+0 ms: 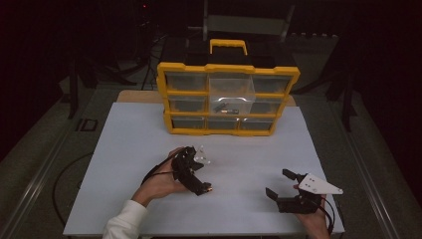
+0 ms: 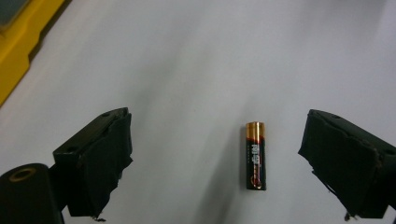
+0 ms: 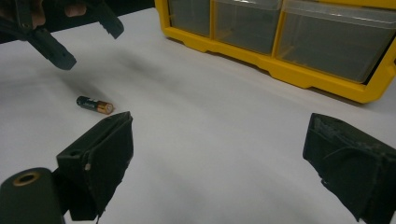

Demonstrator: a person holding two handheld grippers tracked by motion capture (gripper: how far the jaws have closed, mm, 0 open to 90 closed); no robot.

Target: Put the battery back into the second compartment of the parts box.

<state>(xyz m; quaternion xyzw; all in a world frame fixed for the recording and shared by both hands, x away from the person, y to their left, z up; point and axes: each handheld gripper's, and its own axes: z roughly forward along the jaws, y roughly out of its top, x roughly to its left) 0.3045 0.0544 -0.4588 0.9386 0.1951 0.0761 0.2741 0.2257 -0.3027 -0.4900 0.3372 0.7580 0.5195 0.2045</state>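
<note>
The left hand-held gripper hangs over the counter, jaws spread wide with a battery lying flat between them, nearer the right jaw and untouched. Closing off-centre like this, that jaw could nudge the round battery into rolling away. At four o'clock, the right hand-held gripper rests spread and empty. The yellow drawer cabinet stands at twelve o'clock.

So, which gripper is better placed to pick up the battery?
The left gripper: its open jaws already stand on both sides of the battery. The right gripper sits farther off, apart from it.
</note>
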